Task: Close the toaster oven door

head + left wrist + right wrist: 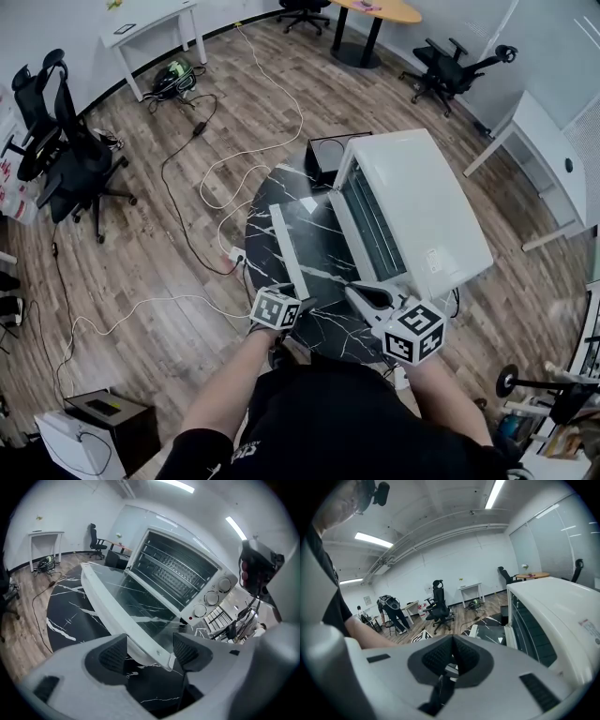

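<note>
A white toaster oven stands on a round black marble table. Its glass door lies dropped open toward the left, and the racks inside show. My left gripper is at the door's near end. In the left gripper view the left gripper is open, and the door's front corner sits between the pads without being pressed. My right gripper hovers by the oven's near front corner. In its own view the right gripper is shut on nothing, with the oven to its right.
A black box sits behind the oven on the table. Cables trail over the wooden floor at left. Office chairs and white desks ring the room. A person stands far off.
</note>
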Demonstrator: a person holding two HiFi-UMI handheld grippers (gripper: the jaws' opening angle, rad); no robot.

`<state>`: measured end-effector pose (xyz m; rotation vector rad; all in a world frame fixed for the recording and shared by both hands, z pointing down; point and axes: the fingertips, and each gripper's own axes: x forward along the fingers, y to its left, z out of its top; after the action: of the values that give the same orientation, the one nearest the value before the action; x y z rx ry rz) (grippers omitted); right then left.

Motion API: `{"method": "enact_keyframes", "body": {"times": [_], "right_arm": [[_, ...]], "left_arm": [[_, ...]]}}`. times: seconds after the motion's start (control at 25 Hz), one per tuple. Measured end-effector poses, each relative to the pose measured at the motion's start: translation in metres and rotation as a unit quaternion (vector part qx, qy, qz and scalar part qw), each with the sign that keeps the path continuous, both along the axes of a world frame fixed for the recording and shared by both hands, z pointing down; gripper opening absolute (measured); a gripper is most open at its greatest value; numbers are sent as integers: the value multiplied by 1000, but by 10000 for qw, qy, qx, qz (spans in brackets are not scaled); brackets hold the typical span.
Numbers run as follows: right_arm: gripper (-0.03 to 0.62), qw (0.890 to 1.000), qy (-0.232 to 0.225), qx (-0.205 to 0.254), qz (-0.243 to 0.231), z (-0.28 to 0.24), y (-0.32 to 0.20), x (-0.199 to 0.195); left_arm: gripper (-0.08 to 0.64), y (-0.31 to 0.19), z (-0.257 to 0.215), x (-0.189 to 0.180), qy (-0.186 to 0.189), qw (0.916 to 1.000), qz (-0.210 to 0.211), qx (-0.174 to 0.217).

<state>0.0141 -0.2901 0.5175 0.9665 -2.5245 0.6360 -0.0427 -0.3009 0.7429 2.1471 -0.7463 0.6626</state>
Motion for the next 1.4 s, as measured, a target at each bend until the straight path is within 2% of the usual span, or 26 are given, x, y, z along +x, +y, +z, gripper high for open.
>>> {"method": "enact_keyframes", "body": {"times": [0.08,0.2,0.36,0.52,0.84,1.12,1.4], "right_arm": [[6,10000,-15,-6,26,0,0,1],[6,10000,-36,-4,23,0,1,0],[6,10000,-70,16,-24,-2,3,-4],[6,9999,-88,59,-46,-5,2,-6],[6,9997,-170,162,5,-10,1,-13],[6,9989,-178,306,295,-20,7,-4],[6,9961,-152,412,772,-28,38,12]], "left_arm": [[321,0,-2,3,-36,10000,-66,59],[310,0,-5,3,100,9997,-216,74],[311,1,-7,7,119,9996,-238,98],[306,-2,-22,11,306,9988,-349,143],[296,-6,-56,22,207,9964,-28,822],[292,-11,-84,39,240,9908,278,1301],[303,-19,-112,60,506,9871,577,1403]]}}
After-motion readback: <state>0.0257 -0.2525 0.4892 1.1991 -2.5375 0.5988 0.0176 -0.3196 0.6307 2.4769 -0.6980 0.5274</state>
